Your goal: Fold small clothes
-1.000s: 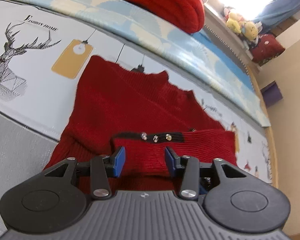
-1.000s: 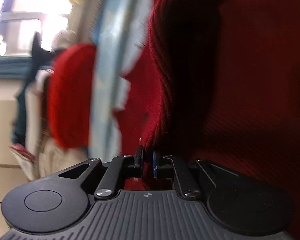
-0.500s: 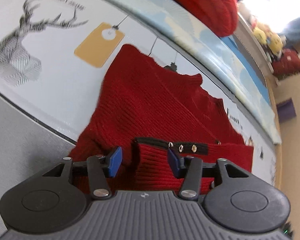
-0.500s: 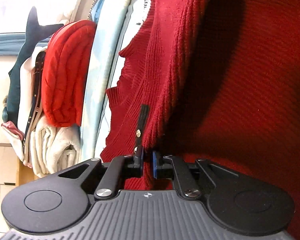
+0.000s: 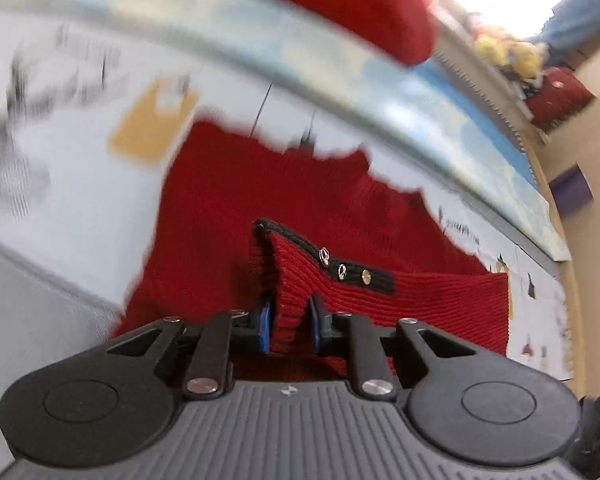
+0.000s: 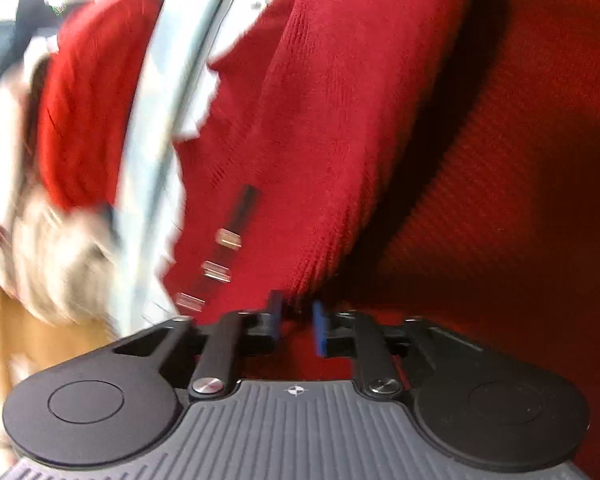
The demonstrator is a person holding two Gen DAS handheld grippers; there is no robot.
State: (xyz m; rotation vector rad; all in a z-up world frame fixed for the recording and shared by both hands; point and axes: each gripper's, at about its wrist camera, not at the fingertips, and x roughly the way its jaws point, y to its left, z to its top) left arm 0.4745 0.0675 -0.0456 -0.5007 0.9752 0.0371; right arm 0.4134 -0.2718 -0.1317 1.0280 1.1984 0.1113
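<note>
My left claw (image 5: 289,322) is closing on a raised ridge of the red sweater (image 5: 236,200), which lies flat on the printed sheet (image 5: 72,200) with one sleeve already folded across; my right claw (image 6: 297,320) is opening, knit between its pads. The body fold remains. Bare sheet lies left and far; the bed edge (image 5: 568,280) runs close at right.

Bare sheet (image 5: 84,216) left; red pile (image 5: 340,4) probably blocks beyond.

red knit sweater (image 5: 228,216) | partly folded, cuff bunched upright | on printed cloth
</note>
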